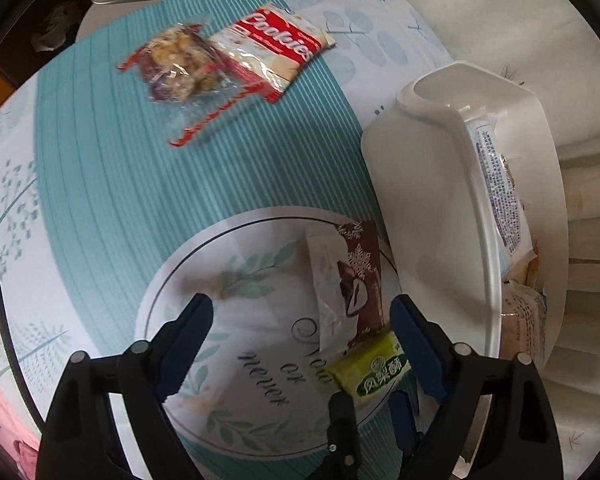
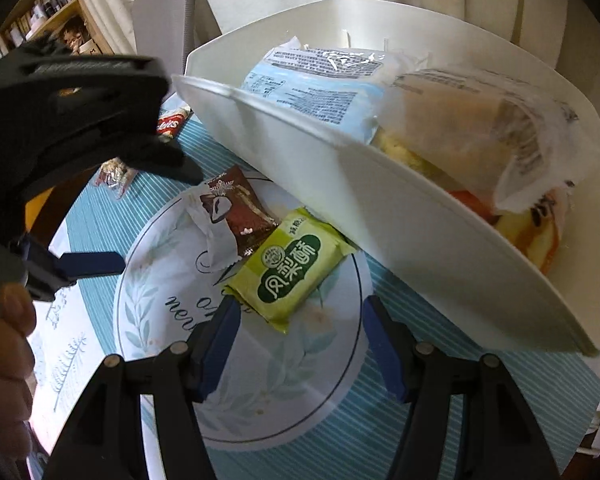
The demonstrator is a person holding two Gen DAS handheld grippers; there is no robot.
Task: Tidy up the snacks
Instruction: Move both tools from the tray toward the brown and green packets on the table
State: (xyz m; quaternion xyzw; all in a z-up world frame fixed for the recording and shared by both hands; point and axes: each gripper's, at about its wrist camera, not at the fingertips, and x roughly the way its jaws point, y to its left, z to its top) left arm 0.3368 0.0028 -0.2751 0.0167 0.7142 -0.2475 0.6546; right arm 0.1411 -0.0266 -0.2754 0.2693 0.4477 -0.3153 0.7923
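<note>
A green snack packet [image 2: 292, 268] and a brown-and-white packet [image 2: 236, 208] lie on the round printed patch of the tablecloth, beside the white bin [image 2: 340, 184]. My right gripper [image 2: 300, 308] stands open just short of the green packet, with nothing between its pads. My left gripper [image 1: 302, 308] is open above the same patch. The brown packet [image 1: 360, 276] and the green packet [image 1: 372, 368] lie close to its right finger, untouched. Seen from the right wrist, the left gripper [image 2: 156, 220] hangs over the brown packet.
The bin [image 1: 420, 184] holds several wrapped snacks. Farther back on the teal striped cloth lie a red cookies packet [image 1: 276, 48] and a clear-wrapped nut snack [image 1: 180, 68]. A hand [image 2: 4, 340] shows at the left edge. A bookshelf [image 2: 48, 4] stands behind.
</note>
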